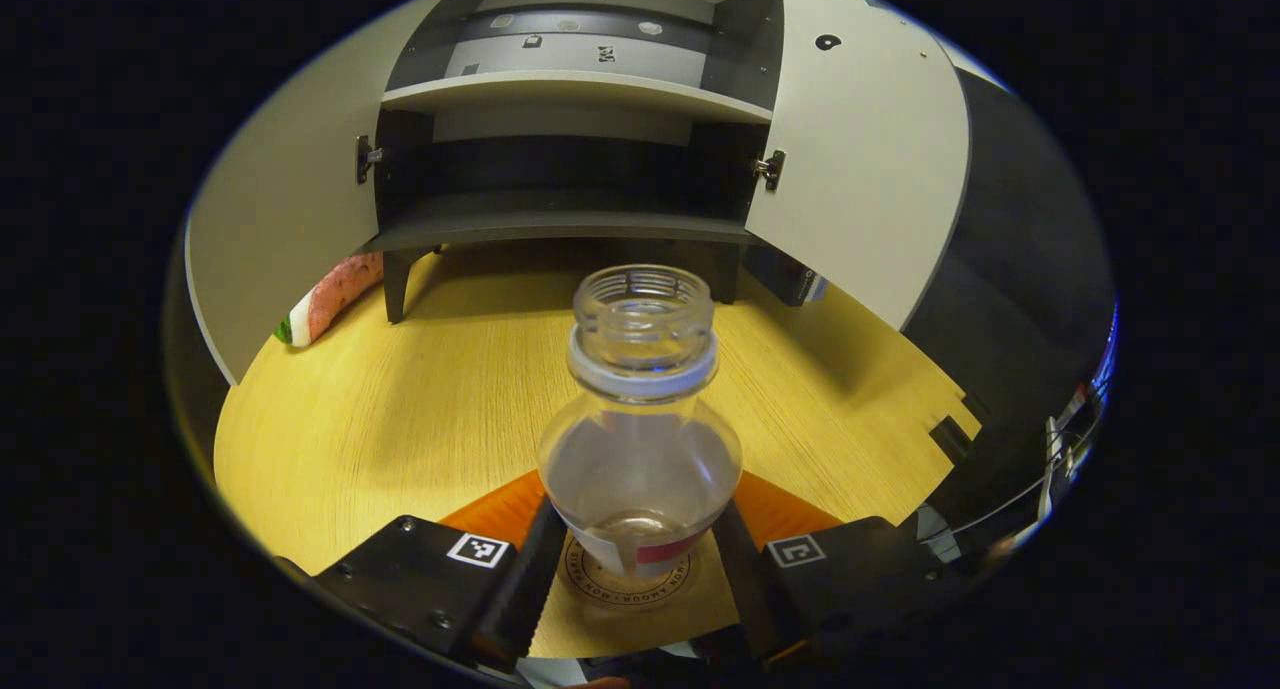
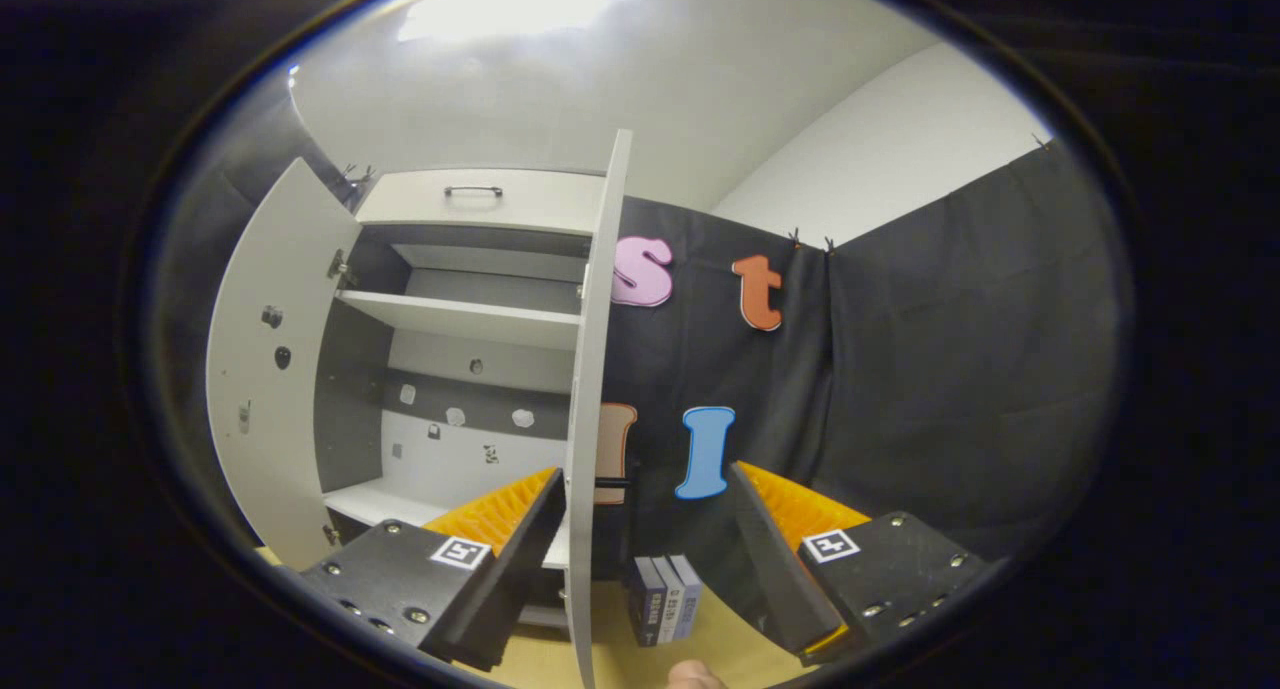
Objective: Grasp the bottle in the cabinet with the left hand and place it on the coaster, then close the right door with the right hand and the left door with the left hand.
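A clear, capless plastic bottle (image 1: 640,439) stands upright on a round printed coaster (image 1: 625,591) on the wooden table. My left gripper (image 1: 638,509) is shut on the bottle's lower body, one finger against each side. Behind it the cabinet (image 1: 560,227) has both doors swung open and bare shelves. In the right gripper view, my right gripper (image 2: 645,474) is open and raised. The thin edge of the cabinet's right door (image 2: 592,369) runs between its fingers, close to the left finger (image 2: 500,559). The left door (image 2: 270,369) is open beyond.
A pink and green toy (image 1: 335,294) lies on the table behind the left door (image 1: 290,219). A dark box (image 1: 795,279) sits behind the right door (image 1: 860,169). Several small books (image 2: 665,599) stand on the table beside the cabinet.
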